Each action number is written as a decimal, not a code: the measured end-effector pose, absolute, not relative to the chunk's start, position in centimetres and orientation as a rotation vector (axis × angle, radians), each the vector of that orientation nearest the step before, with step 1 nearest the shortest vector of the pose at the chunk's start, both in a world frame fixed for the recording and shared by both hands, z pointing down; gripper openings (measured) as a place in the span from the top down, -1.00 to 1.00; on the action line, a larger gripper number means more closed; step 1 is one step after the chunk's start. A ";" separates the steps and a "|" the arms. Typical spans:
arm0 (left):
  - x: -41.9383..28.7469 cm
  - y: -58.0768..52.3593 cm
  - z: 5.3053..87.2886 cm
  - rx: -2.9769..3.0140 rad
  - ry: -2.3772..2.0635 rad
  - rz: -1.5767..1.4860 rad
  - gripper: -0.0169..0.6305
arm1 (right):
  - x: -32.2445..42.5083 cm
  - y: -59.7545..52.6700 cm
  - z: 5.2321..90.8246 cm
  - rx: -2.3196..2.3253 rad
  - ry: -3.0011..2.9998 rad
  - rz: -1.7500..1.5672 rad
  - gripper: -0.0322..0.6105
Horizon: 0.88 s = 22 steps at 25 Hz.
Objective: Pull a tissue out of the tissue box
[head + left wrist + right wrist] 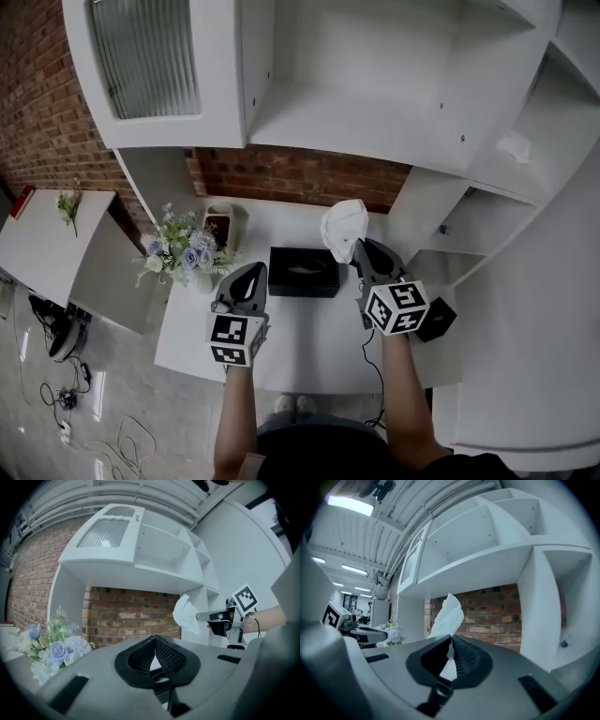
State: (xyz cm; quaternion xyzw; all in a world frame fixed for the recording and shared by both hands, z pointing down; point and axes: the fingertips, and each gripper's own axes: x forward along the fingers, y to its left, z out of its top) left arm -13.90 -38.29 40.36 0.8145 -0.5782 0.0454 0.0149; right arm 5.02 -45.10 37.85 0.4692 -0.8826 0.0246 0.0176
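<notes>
A black tissue box (pixel 304 271) lies on the white table (pixel 309 349) in the head view, between my two grippers. My right gripper (pixel 361 247) is lifted above the box's right end and is shut on a crumpled white tissue (pixel 344 228), which hangs clear of the box. The right gripper view shows that tissue (pixel 447 615) pinched between the jaws (pixel 451 638) and standing up past them. My left gripper (pixel 251 271) hovers at the box's left end, shut and holding nothing, its tips meeting (pixel 155 638). The left gripper view also shows the tissue (pixel 186 614) in the right gripper (pixel 207 616).
A bunch of pale blue and white flowers (pixel 183 251) and a small white pot (pixel 219 225) stand at the table's back left. A brick wall (pixel 300 176) and white shelving (pixel 375 84) rise behind. A black object (pixel 437 319) sits at the table's right edge.
</notes>
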 end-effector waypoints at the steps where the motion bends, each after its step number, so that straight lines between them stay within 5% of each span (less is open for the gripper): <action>1: -13.7 -38.4 40.0 2.545 -1.799 0.137 0.92 | 5.8 -44.6 37.9 1.504 -2.758 0.103 0.90; 22: -9.9 -38.1 39.1 2.615 -1.757 0.145 0.92 | 12.3 -40.0 42.7 1.726 -2.735 0.288 0.90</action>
